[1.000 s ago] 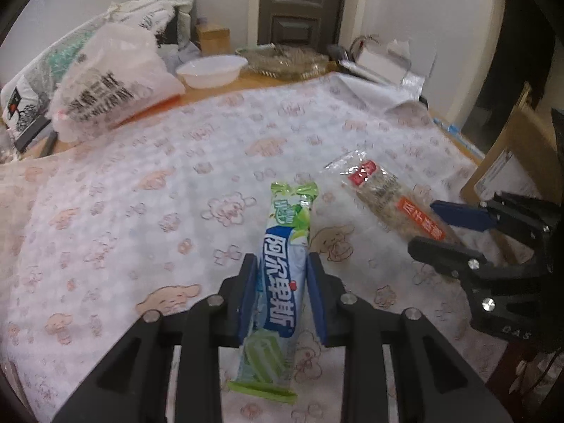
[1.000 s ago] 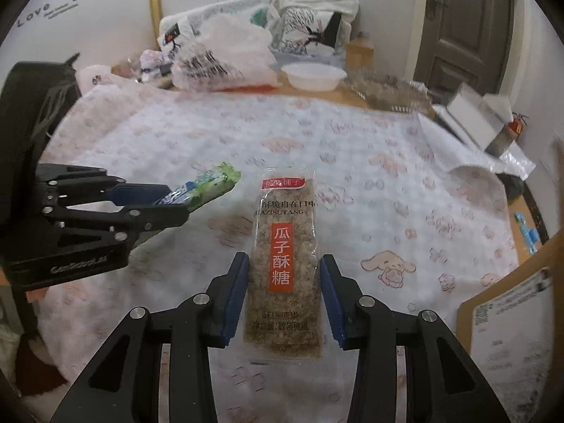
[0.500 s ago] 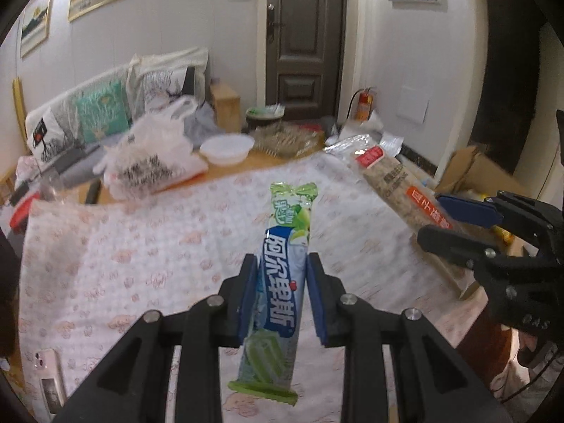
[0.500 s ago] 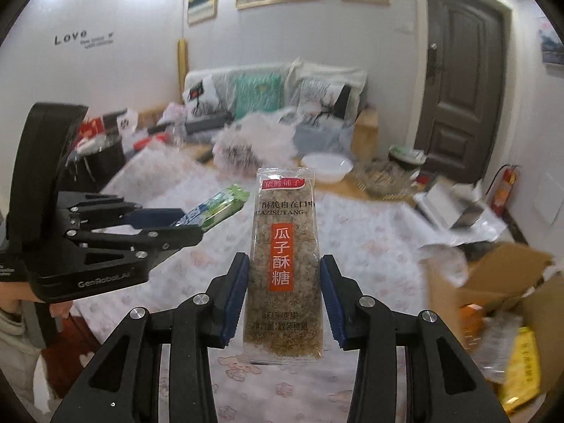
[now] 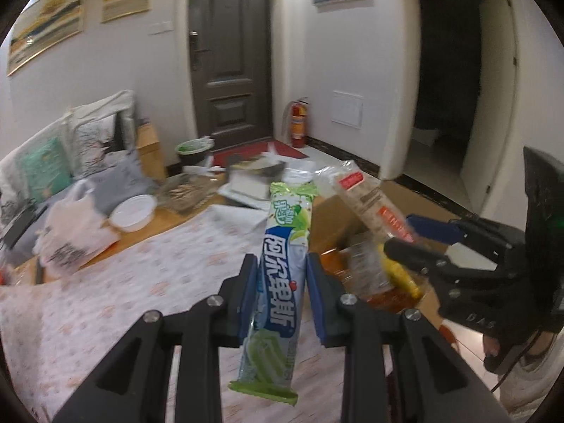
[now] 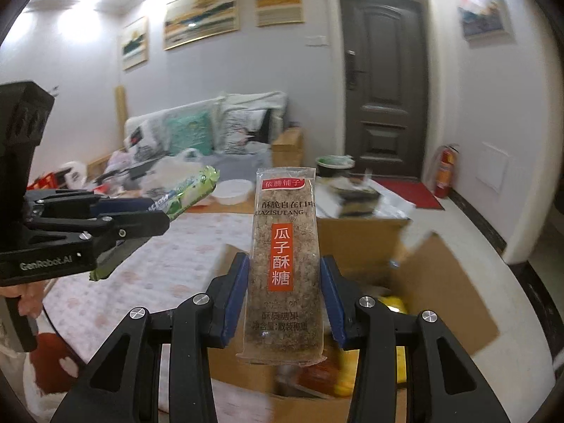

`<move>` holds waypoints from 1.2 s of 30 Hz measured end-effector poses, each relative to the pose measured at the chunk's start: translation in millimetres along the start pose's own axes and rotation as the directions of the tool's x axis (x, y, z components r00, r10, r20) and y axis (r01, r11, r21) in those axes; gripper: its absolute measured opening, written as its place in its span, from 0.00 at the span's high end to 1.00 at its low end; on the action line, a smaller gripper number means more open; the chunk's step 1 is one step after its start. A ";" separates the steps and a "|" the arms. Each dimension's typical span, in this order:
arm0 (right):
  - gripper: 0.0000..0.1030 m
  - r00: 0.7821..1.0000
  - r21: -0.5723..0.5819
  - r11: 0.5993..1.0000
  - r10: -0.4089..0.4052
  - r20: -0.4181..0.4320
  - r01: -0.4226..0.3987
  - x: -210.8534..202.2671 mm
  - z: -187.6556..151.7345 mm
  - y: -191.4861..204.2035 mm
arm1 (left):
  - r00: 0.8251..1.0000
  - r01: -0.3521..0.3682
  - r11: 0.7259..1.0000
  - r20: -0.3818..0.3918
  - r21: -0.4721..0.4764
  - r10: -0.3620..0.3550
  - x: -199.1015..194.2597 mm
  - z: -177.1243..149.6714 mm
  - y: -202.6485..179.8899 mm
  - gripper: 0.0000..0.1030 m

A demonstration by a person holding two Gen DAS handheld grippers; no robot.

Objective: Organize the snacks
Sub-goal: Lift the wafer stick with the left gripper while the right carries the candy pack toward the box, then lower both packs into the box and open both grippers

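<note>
My left gripper [image 5: 282,282] is shut on a long blue-and-green candy packet [image 5: 282,264] and holds it upright in the air above the table edge. It also shows in the right wrist view [image 6: 183,194]. My right gripper [image 6: 284,278] is shut on a clear packet of brown seed brittle with a red label [image 6: 283,264], raised over an open cardboard box [image 6: 433,275]. That packet also shows in the left wrist view [image 5: 373,208], with the right gripper [image 5: 419,236] at the right. The box [image 5: 335,218] holds several snack packets.
The table with a pink-patterned cloth [image 5: 141,282] lies to the left. At its far edge are a white bowl [image 5: 132,211], a white plastic bag [image 5: 74,232] and a glass dish [image 5: 187,194]. A sofa with cushions, a dark door and a fire extinguisher [image 5: 298,123] stand behind.
Both grippers have lifted their packets off the table and swung right, from over the cloth to above the open cardboard box. Both stayed shut.
</note>
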State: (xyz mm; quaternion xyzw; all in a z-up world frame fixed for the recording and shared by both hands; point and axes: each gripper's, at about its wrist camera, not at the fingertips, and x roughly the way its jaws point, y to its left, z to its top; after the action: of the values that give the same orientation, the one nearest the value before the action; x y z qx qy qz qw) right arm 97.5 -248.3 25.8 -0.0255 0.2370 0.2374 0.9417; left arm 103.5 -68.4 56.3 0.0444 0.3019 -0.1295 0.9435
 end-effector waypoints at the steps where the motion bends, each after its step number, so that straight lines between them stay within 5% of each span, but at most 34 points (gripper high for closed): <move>1: 0.65 1.000 0.013 1.000 -0.009 -0.007 0.009 1.3 -2.4 -10.9 | 1.000 0.016 1.000 -0.008 0.007 -0.016 9.2 4.8 -9.7 0.75; 11: 0.65 0.990 0.040 0.999 -0.011 -0.138 0.017 31.0 -24.5 -68.1 | 0.986 0.113 0.993 -0.123 -0.033 -0.116 85.6 26.5 -64.6 0.75; 31: 0.64 0.974 -0.015 0.999 -0.046 -0.223 0.044 51.2 -31.5 -75.7 | 0.937 0.141 0.989 -0.317 -0.034 -0.145 153.3 22.5 -88.1 0.75; 36: 0.63 0.974 -0.013 0.998 -0.055 -0.221 0.053 46.6 -32.1 -75.4 | 0.942 0.140 0.988 -0.298 -0.064 -0.153 147.0 23.6 -77.6 0.49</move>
State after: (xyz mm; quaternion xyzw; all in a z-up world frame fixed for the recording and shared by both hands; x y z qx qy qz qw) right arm 154.3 -300.1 -28.8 -0.0618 0.3389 0.2082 0.9154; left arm 210.9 -178.9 -10.4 0.0213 0.4475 -0.1846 0.8748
